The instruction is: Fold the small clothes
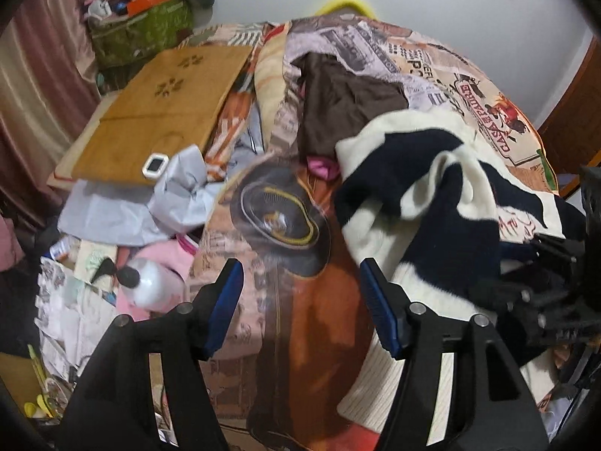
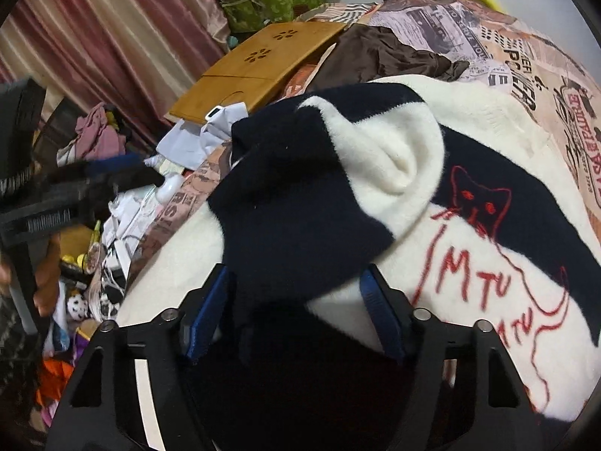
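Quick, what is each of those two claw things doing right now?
Left gripper: open, nothing between its pads.
Right gripper: jaws around a fold of the navy and white sweater; a firm grip cannot be told.

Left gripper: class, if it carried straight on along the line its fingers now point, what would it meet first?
Probably the printed bedspread. The left gripper is open with nothing between its fingers; the navy-and-cream sweater lies just right of that line.
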Available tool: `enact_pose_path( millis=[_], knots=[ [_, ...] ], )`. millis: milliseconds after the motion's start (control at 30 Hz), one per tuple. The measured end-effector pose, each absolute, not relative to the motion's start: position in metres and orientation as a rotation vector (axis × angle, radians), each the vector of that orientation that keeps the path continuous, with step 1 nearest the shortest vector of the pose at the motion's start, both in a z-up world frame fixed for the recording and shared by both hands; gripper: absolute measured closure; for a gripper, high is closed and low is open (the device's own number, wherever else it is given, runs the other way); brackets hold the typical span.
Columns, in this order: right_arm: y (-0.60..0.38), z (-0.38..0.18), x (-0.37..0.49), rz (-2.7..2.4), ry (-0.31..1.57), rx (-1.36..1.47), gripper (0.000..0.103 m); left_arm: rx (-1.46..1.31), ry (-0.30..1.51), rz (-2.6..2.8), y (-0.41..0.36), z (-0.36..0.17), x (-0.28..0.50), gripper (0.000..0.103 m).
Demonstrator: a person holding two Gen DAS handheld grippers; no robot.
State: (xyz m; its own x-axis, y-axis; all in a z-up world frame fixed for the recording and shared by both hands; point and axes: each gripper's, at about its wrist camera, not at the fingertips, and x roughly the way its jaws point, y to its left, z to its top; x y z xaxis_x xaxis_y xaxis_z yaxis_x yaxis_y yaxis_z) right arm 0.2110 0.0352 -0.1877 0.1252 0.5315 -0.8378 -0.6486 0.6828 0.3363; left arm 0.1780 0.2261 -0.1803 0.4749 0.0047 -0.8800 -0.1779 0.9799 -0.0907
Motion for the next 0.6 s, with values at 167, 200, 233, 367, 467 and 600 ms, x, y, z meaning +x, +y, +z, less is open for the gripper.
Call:
enact_pose_path(
  millis=[167, 200, 233, 367, 467, 600],
  knots=[
    [0.035, -0.189, 0.219, 0.878, 1.197, -0.078, 0.088, -0.160, 1.063, 0.096, 0.221, -0.182, 0.177, 0.040],
    [0.032, -0.186, 0.221, 0.891, 1.208, -0.069, 0.091, -0.154, 1.058, 0.091, 0.219, -0.181, 0.178, 0.040],
    [0.033, -0.183, 0.221, 0.899, 1.210, -0.070, 0.093, -0.148, 1.051, 0.084, 0.217, -0.179, 0.180, 0.040],
    [0.020, -0.161, 0.220, 0.906, 1.172, -0.193, 0.095, -0.139, 1.030, 0.072, 0.212, -0.174, 0.188, 0.039],
    [0.005, -0.146, 0.225, 0.895, 1.139, -0.291, 0.095, -0.129, 1.035, 0.063, 0.205, -0.175, 0.202, 0.038],
    [-0.019, -0.137, 0.245, 0.852, 1.127, -0.370, 0.095, -0.107, 1.062, 0.031, 0.188, -0.186, 0.229, 0.037]
  ],
)
